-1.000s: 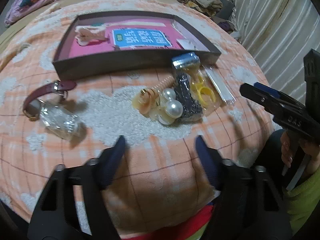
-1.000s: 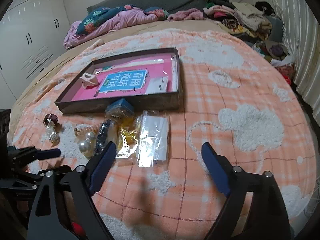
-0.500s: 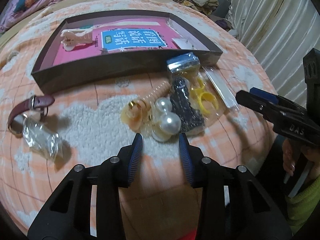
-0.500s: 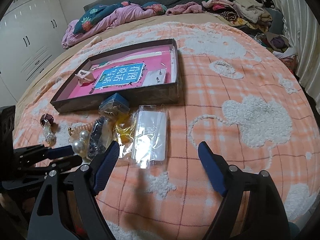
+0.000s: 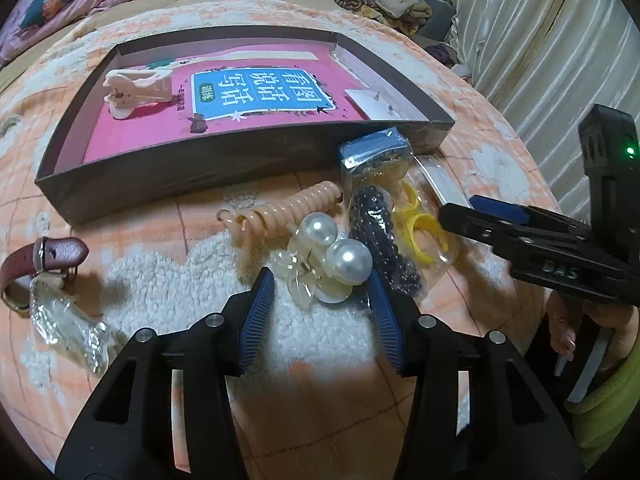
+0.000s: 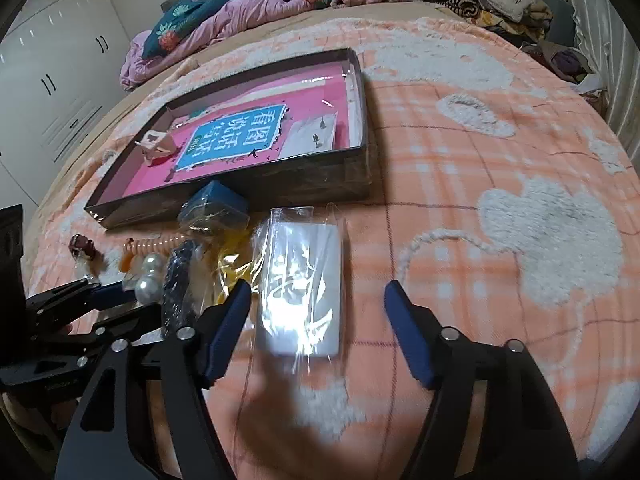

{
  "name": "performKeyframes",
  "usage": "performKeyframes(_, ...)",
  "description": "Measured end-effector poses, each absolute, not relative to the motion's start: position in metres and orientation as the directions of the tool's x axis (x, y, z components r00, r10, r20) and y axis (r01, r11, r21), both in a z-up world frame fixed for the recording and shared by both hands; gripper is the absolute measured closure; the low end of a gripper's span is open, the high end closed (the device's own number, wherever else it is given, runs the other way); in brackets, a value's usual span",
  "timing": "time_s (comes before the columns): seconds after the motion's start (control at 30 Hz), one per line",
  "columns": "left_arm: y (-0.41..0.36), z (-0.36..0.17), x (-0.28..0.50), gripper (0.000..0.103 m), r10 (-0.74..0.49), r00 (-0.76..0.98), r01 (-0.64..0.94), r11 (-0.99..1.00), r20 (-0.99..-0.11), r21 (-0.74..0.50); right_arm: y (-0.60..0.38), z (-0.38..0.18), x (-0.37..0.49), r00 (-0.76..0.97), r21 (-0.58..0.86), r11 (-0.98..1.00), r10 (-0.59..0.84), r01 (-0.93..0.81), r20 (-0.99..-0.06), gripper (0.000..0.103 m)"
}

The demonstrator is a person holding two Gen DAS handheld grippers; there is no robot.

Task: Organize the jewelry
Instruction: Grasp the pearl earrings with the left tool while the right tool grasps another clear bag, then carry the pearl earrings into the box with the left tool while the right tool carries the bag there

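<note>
Closing in on pearl hair clip, lower centre of left view, on bed; left tool half open, straddling it. Right tool wide, empty. Next: pinch, lift, carry to box at top.

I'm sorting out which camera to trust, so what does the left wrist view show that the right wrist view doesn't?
Only the left wrist view shows the watch strap and buckle clearly, and the crinkled clear bag beside it. Only the right wrist view shows the flat clear packet in full and the wardrobe doors. Both share the tray, pearl clip and coiled hair tie.
</note>
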State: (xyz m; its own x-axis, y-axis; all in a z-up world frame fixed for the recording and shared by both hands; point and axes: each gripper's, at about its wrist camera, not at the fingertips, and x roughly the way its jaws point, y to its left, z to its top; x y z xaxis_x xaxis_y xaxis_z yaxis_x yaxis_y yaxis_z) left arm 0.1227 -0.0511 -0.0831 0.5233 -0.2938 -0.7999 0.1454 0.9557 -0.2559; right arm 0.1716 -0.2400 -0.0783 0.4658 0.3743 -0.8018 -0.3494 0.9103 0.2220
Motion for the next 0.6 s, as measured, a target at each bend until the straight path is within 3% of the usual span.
performKeyframes(0.07, -0.052, -0.084, 0.125, 0.059, -0.289, 0.525, 0.142, 0.957, -0.801, -0.252, -0.239, -0.079, 0.173, 0.467, 0.223, 0.907, 0.379, -0.356, -0.799, 0.050)
performKeyframes(0.1, -0.052, -0.084, 0.127, 0.058, -0.285, 0.527, 0.142, 0.958, -0.801, -0.248, -0.239, -0.078, 0.173, 0.463, 0.230, 0.901, 0.391, -0.367, -0.795, 0.064)
performKeyframes(0.37, -0.054, -0.084, 0.139, 0.058, -0.275, 0.537, 0.134, 0.961, -0.798, -0.241, -0.249, -0.071, 0.164, 0.506, 0.220, 0.911, 0.381, -0.349, -0.774, 0.064)
performKeyframes(0.43, -0.056, -0.084, 0.141, 0.063, -0.273, 0.541, 0.144, 0.962, -0.796, -0.232, -0.253, -0.069, 0.162, 0.515, 0.228, 0.913, 0.382, -0.338, -0.767, 0.064)
performKeyframes(0.6, -0.057, -0.082, 0.139, 0.064, -0.271, 0.545, 0.153, 0.963, -0.793, -0.223, -0.262, -0.061, 0.157, 0.547, 0.232, 0.918, 0.379, -0.321, -0.746, 0.064)
